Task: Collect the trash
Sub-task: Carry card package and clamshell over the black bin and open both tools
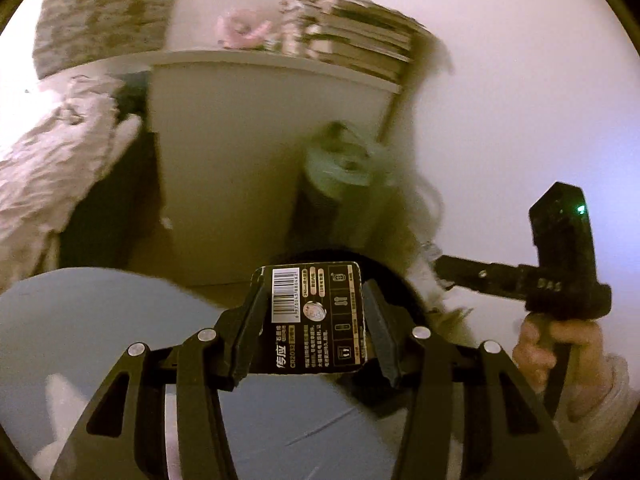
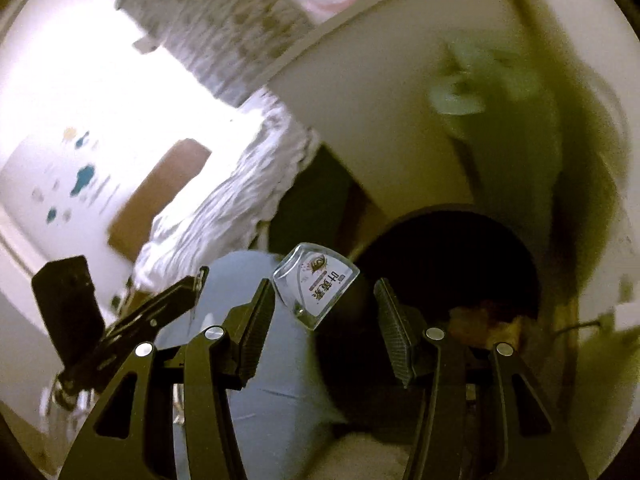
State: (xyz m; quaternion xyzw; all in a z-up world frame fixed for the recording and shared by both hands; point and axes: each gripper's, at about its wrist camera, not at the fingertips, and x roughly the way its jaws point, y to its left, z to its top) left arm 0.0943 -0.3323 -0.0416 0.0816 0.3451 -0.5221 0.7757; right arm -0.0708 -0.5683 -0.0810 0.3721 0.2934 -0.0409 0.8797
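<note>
Holding a black battery card [image 1: 314, 318] between both pads, the left gripper [image 1: 314, 320] is closed on it at a middling width; barcode and printed icons face the camera, card upright between the fingers [image 1: 250, 332]. Behind it: dark round bin opening [image 2: 448, 276], white cabinet [image 1: 264, 168], green-bagged bin [image 1: 340, 160] beside the cabinet, blurred. Stack of books [image 1: 360, 40] on top of the cabinet. Rumpled bedding [image 1: 52, 168] at left.

Right gripper [image 2: 324, 320], seen from its own wrist: jaws stand partly apart, a clear plastic packet [image 2: 316, 284] with printed label sits tilted at the left pad [image 2: 256, 320]. It touches or nearly touches that pad, apart from the other pad; cannot tell if it is actually pinched. Packet is just in front of the dark bin opening. Blue rounded surface [image 2: 256, 380] under both grippers.

From the left wrist view, the right gripper's body [image 1: 560, 256] shows at right, a hand [image 1: 560, 344] wrapped around its handle, pale sleeve [image 1: 600, 392] below. Much motion blur in both views.
</note>
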